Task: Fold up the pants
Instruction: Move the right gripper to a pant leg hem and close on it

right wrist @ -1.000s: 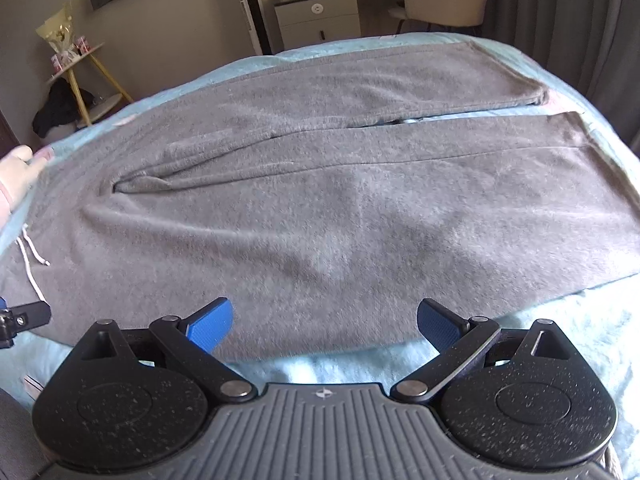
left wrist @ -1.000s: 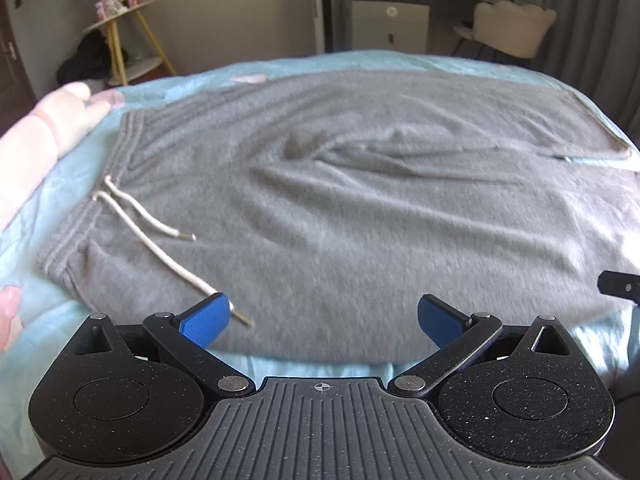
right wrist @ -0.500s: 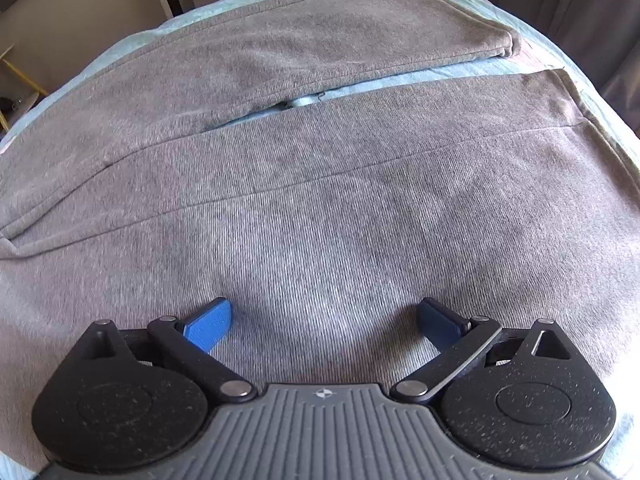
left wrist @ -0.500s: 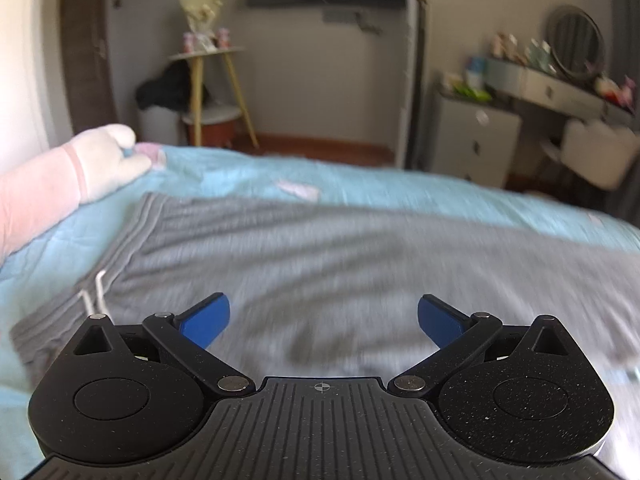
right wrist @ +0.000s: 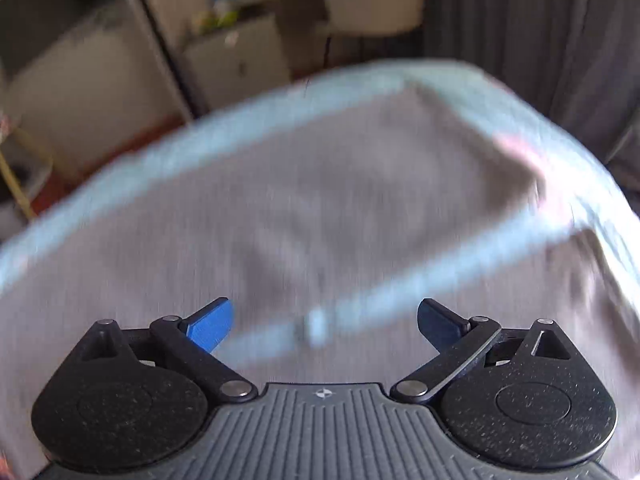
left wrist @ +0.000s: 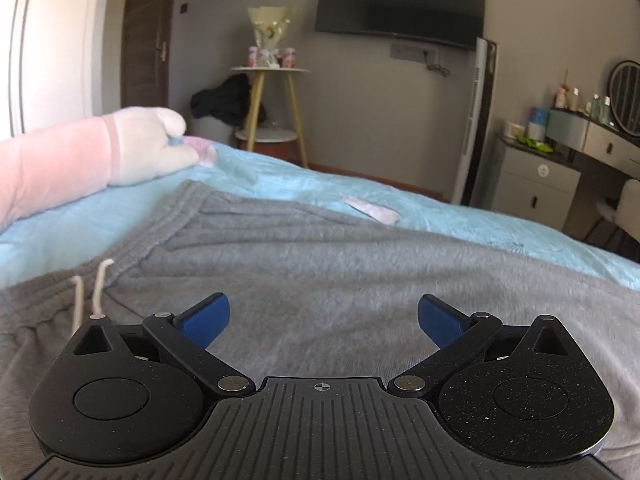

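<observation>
Grey sweatpants (left wrist: 340, 264) lie spread flat across a bed covered in a light blue blanket (left wrist: 280, 184). The left gripper (left wrist: 323, 318) hovers low over the waist end of the pants, its two blue-padded fingers spread wide apart and holding nothing. The ribbed waistband (left wrist: 160, 236) runs off to the left, and the white drawstring (left wrist: 98, 292) pokes up just beside the gripper's left finger. A pink and white plush toy (left wrist: 120, 152) rests on the blanket beyond the waistband.

The right wrist view is heavily blurred. The right gripper (right wrist: 325, 322) is also spread open and empty, above the leg end of the pants. The two grey legs (right wrist: 300, 200) lie side by side, with a strip of blue blanket showing between them. The far leg's cuff (right wrist: 516, 172) sits toward the right edge of the bed.

The step appears to be the reach for a first grip, before one leg is brought over the other. To do it well, each gripper should likely pinch the near edge of the fabric, catching both layers. The left one would do best to avoid trapping the drawstring. Lifting both ends together, evenly, should keep the leg from sagging or twisting.
</observation>
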A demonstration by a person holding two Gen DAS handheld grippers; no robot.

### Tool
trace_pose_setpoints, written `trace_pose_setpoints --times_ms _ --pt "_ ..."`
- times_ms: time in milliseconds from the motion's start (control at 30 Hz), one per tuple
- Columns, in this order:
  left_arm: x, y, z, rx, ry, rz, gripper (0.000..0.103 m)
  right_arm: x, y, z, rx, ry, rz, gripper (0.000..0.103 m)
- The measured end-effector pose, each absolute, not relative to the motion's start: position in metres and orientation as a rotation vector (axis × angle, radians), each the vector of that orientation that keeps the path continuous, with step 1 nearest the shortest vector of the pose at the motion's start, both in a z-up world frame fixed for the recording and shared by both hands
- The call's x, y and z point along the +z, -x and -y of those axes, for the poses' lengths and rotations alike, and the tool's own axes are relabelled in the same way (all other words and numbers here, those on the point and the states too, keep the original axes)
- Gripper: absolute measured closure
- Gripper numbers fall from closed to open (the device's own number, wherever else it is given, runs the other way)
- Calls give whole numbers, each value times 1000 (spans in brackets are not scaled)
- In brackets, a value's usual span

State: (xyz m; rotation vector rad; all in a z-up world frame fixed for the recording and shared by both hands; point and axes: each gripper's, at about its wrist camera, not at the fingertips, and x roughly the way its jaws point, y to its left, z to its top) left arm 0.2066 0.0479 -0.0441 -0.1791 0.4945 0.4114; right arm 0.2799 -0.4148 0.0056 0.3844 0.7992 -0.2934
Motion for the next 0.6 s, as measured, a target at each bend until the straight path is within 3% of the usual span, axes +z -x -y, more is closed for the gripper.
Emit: trace_pose_setpoints --times_ms 67,167,500,600 --pt "-54 -212 -50 404 192 -555 0 3 -334 435 -356 -488 -784 28" --pt "-71 -215 -57 380 247 -601 0 -14 -400 457 -429 -609 -782 49" --pt "-90 -220 -53 419 234 -571 0 -60 -495 479 -650 -636 -791 52" --pt "-92 -222 -55 422 236 -573 0 -61 -492 476 -710 -581 -790 84"
